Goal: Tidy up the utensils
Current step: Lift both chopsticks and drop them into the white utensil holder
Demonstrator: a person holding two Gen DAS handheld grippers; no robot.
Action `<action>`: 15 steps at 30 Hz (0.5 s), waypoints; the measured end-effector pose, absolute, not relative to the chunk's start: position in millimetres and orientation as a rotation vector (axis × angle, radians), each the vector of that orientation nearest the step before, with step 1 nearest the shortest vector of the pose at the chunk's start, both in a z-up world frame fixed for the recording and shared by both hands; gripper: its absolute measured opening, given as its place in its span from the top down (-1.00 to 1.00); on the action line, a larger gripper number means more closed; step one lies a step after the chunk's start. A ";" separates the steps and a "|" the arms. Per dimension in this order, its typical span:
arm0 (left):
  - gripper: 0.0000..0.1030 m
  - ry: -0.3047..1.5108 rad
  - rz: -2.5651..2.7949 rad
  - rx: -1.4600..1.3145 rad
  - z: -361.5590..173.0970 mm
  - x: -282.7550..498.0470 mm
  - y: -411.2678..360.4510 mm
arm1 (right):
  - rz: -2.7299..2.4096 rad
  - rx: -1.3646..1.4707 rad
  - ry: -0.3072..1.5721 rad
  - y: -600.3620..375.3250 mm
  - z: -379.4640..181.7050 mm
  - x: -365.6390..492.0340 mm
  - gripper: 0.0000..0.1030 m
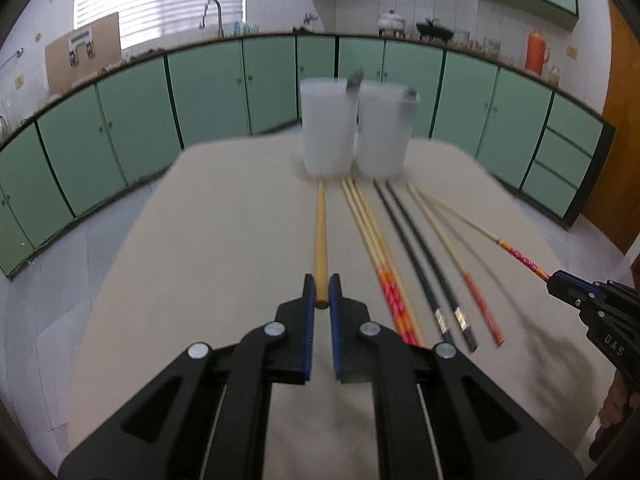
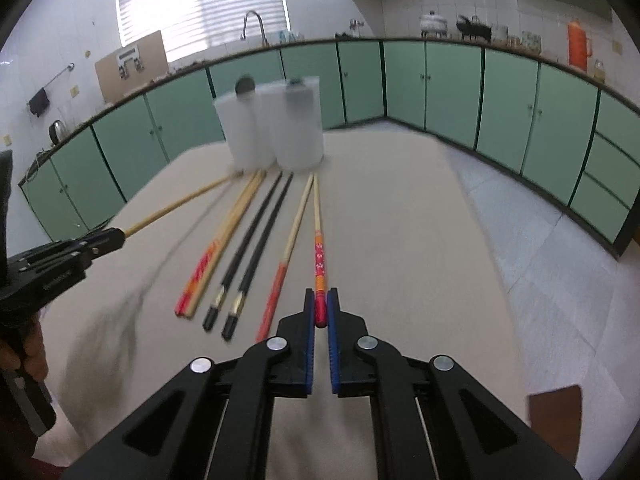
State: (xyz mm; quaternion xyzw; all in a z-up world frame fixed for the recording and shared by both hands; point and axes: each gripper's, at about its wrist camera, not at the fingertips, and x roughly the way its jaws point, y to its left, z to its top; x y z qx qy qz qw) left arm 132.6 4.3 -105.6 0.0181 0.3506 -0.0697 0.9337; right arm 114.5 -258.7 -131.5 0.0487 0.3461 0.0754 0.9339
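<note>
Pinching a plain wooden chopstick (image 1: pixel 321 236) by its thick end, the left gripper (image 1: pixel 321 292) aims its tip at the white cups (image 1: pixel 329 128). Likewise, the right gripper (image 2: pixel 321 308) clamps a red-patterned chopstick (image 2: pixel 319 256), probably for dropping in; other chopsticks wait on the table (image 1: pixel 224 240).

the left gripper (image 1: pixel 322 286) pinches the near end of a plain wooden chopstick (image 1: pixel 321 236) pointing toward two frosted white cups (image 1: pixel 330 130) on a beige table (image 1: pixel 224 232). more chopsticks lie to its right. at far right, the right gripper (image 1: pixel 554 280) grips a red-patterned chopstick (image 1: pixel 480 228).
</note>
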 end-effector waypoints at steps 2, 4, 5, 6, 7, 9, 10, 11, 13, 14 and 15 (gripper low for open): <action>0.88 0.679 -0.144 0.032 -90.0 132.6 6.9 | 0.156 0.097 0.681 -262.3 -118.8 115.2 0.89; 0.88 0.645 -0.150 0.026 -75.4 132.3 8.7 | 0.159 0.098 0.658 -266.5 -104.3 118.1 0.89; 0.88 0.626 -0.155 0.021 -66.3 132.9 9.6 | 0.162 0.101 0.648 -268.8 -97.5 119.8 0.89; 0.88 0.610 -0.160 0.018 -59.0 133.1 10.9 | 0.165 0.104 0.640 -271.0 -90.4 122.1 0.89; 0.88 0.590 -0.168 0.014 -48.9 134.8 11.4 | 0.169 0.109 0.626 -274.0 -81.1 125.2 0.89; 0.88 0.567 -0.179 0.006 -37.2 137.8 11.4 | 0.181 0.115 0.604 -277.4 -65.4 130.8 0.89; 0.88 0.557 -0.184 0.002 -31.0 139.1 11.5 | 0.184 0.114 0.594 -279.2 -55.6 135.1 0.89; 0.88 0.544 -0.191 -0.002 -23.8 141.7 11.1 | 0.189 0.112 0.588 -280.2 -47.8 139.3 0.89; 0.88 0.526 -0.203 -0.004 -12.8 147.3 9.0 | 0.204 0.102 0.579 -281.6 -31.7 149.4 0.89; 0.88 0.517 -0.209 -0.008 -6.0 151.6 9.2 | 0.216 0.093 0.578 -281.3 -24.4 155.8 0.89; 0.88 0.510 -0.214 -0.012 0.3 156.1 9.6 | 0.227 0.080 0.579 -280.6 -15.8 163.6 0.89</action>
